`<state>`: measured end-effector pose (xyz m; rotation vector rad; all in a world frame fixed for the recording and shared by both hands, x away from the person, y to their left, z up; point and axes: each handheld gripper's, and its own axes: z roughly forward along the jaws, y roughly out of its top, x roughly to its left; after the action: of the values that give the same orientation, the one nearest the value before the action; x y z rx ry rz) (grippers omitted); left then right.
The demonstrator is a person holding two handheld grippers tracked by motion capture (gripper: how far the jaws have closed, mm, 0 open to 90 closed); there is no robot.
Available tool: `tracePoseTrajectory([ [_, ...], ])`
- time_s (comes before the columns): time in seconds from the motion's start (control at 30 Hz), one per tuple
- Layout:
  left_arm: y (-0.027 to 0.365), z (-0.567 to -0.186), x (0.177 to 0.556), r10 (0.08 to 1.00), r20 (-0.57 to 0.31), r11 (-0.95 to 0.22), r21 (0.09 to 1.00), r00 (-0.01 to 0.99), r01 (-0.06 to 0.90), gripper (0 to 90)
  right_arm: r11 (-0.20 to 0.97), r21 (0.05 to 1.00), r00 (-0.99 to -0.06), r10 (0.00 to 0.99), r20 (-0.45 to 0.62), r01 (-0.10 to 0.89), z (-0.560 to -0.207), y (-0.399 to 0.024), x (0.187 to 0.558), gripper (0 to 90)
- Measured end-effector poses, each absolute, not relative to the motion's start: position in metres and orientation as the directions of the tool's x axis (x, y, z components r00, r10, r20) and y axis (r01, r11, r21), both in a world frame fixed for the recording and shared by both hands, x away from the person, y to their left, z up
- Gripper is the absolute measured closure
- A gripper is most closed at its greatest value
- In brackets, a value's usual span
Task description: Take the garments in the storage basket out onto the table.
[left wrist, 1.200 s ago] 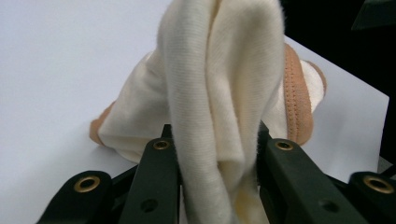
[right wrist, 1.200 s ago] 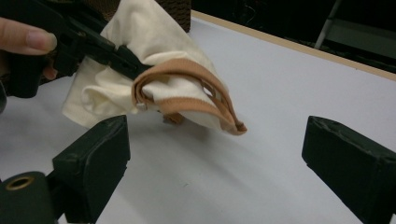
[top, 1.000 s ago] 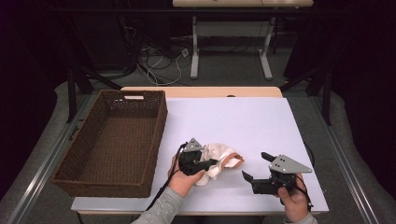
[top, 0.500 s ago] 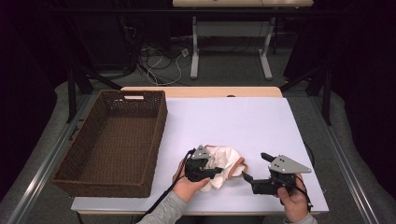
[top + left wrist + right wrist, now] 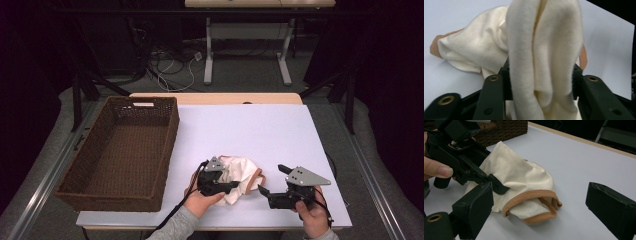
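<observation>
No text, label or brand seems readable on anything here.

We see the left gripper (image 5: 227, 186), at lower centre, has slid rightward, its jaws opening around a fold of the cream garment (image 5: 242, 175), now bunched differently.

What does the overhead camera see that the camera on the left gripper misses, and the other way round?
High view: the brown wicker basket at the table's left, the right gripper open beside the garment, and both hands. Left gripper view: a close look at a thick fold of knit fabric standing between the left gripper jaws, which have just been opening. Shared: the cream garment with tan trim lying on the white table.
</observation>
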<state>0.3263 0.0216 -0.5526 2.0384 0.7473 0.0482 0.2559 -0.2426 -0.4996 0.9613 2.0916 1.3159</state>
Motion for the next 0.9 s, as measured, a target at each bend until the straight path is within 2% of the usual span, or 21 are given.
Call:
tracePoseTrajectory([
  [0.13, 0.022, -0.551, 0.326, 0.527, -0.274, -0.360, 0.785, 0.804, 0.504, 50.1, 0.290, 0.907, -0.635, 0.772, -0.032, 0.306, -0.500, -0.242, 0.256, 7.3],
  [0.23, 0.023, -0.549, 0.325, 0.539, -0.260, -0.376, 0.777, 0.801, 0.505, 45.0, 0.287, 0.906, -0.631, 0.775, -0.030, 0.310, -0.500, -0.242, 0.256, 7.3],
  [0.37, 0.024, -0.544, 0.324, 0.538, -0.270, -0.361, 0.782, 0.798, 0.508, 43.0, 0.287, 0.906, -0.632, 0.774, -0.028, 0.311, -0.501, -0.242, 0.257, 7.3],
  [0.5, 0.026, -0.538, 0.323, 0.539, -0.262, -0.345, 0.799, 0.801, 0.494, 31.3, 0.290, 0.904, -0.632, 0.774, -0.028, 0.315, -0.502, -0.242, 0.257, 7.3],
  [0.6, 0.028, -0.534, 0.322, 0.549, -0.294, -0.300, 0.804, 0.782, 0.513, 21.6, 0.288, 0.902, -0.628, 0.778, -0.025, 0.322, -0.502, -0.242, 0.258, 7.3],
  [0.73, 0.034, -0.529, 0.321, 0.569, -0.302, -0.276, 0.806, 0.765, 0.523, 15.2, 0.289, 0.901, -0.626, 0.779, -0.025, 0.324, -0.503, -0.242, 0.258, 7.3],
  [0.83, 0.039, -0.528, 0.322, 0.578, -0.301, -0.273, 0.805, 0.759, 0.527, 3.9, 0.288, 0.898, -0.623, 0.782, -0.020, 0.333, -0.504, -0.241, 0.258, 7.3],
  [0.9, 0.043, -0.527, 0.322, 0.579, -0.315, -0.262, 0.801, 0.752, 0.538, 1.3, 0.288, 0.897, -0.622, 0.782, -0.019, 0.335, -0.505, -0.241, 0.258, 7.3],
])
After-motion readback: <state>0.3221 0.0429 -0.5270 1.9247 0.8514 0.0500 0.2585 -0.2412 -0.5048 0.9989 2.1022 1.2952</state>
